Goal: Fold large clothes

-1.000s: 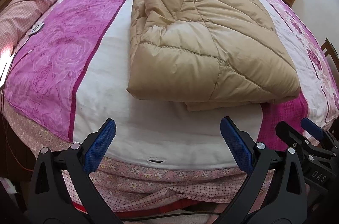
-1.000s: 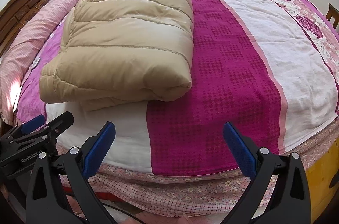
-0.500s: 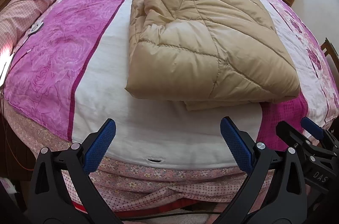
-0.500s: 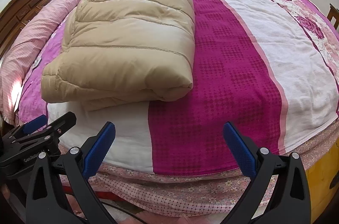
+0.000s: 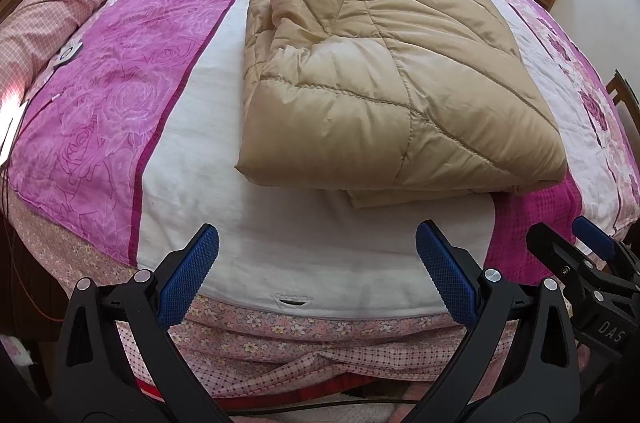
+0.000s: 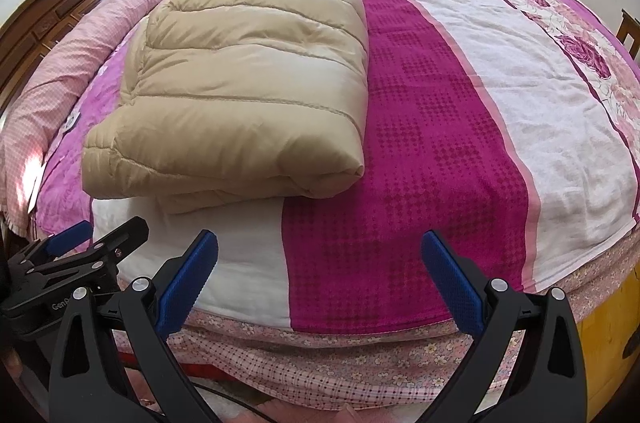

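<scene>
Your left tool [image 5: 318, 271] hangs with its blue-padded fingers spread wide and holding nothing, just off the foot edge of the bed with the pink, magenta and white striped cover [image 5: 120, 95]. Your right tool [image 6: 320, 273] is spread the same way, empty, beside it over the magenta stripe. The puffy beige quilted down coat [image 5: 384, 71] lies folded into a thick rectangular bundle on the bed's white stripe, clear of both tools, one lower layer poking out at its near edge.
</scene>
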Available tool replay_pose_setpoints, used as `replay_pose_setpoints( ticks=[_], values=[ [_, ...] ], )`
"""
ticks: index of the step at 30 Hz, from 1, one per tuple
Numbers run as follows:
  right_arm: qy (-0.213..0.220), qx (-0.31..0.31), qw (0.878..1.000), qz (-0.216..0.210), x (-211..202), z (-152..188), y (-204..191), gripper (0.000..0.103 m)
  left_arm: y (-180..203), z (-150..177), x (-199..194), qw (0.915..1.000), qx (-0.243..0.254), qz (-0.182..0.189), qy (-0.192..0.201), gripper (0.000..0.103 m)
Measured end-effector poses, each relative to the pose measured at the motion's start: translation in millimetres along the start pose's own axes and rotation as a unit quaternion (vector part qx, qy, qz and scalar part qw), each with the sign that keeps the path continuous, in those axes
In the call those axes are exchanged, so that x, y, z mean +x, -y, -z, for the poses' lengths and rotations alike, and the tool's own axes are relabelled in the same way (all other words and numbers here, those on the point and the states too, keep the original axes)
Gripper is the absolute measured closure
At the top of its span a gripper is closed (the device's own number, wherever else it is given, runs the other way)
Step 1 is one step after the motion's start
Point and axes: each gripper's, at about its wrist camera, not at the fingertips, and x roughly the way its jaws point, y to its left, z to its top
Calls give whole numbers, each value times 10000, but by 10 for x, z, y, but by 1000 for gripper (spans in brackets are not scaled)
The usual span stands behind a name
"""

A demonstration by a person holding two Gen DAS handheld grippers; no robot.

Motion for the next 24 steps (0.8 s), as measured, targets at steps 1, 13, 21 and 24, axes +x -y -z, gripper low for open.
replay_pose_setpoints(
  ticks=[1,13,21,24],
  values=[
    [0,1,10000,-2,1,-2,3,5,0,-1,1,10000,2,-3,2,5],
    [12,2,10000,-3,-6,-7,7,5,13,-4,-11,10000,25,-3,2,5],
    [11,7,10000,-2,-6,-8,9,5,16,-15,-15,10000,26,-3,-9,5],
    [12,-1,10000,-2,-5,-7,10,5,18,-13,-15,10000,27,-4,-11,5]
  ],
)
